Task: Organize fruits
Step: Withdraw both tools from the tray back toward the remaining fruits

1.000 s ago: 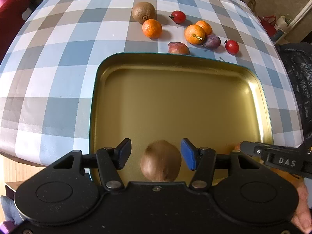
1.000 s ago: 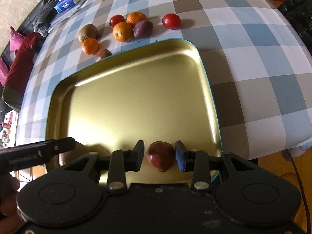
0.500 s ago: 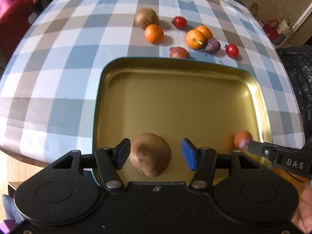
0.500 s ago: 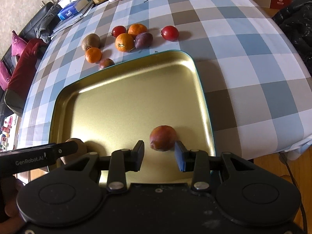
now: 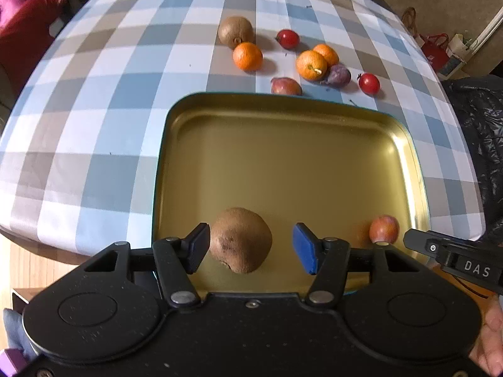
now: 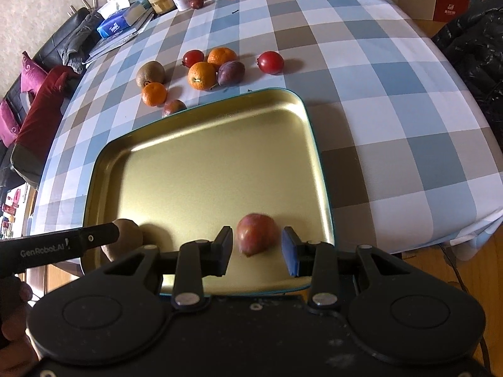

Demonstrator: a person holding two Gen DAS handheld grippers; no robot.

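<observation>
Two fruits lie inside the gold tray [image 5: 284, 169], near its front edge: a kiwi [image 5: 240, 240] towards the left and a small red plum [image 6: 256, 234] towards the right. Both rest on the tray floor. The left gripper [image 5: 251, 246] hangs over the kiwi with its jaws spread; the left pad sits just beside the fruit's skin and the blue right pad stands clear of it, so nothing is pinched. The right gripper [image 6: 257, 253] hangs over the red plum with jaws likewise spread, a gap showing on each side of the fruit.

Beyond the tray's far rim, on the checked tablecloth [image 5: 94, 100], lie from left to right a second kiwi [image 5: 235, 31], a mandarin [image 5: 247, 56], a reddish plum [image 5: 286, 86] touching the rim, two more mandarins [image 5: 311, 64] side by side, a purple plum [image 5: 338, 75], and a red tomato [image 5: 368, 83]. Another red tomato [image 5: 287, 38] sits further back.
</observation>
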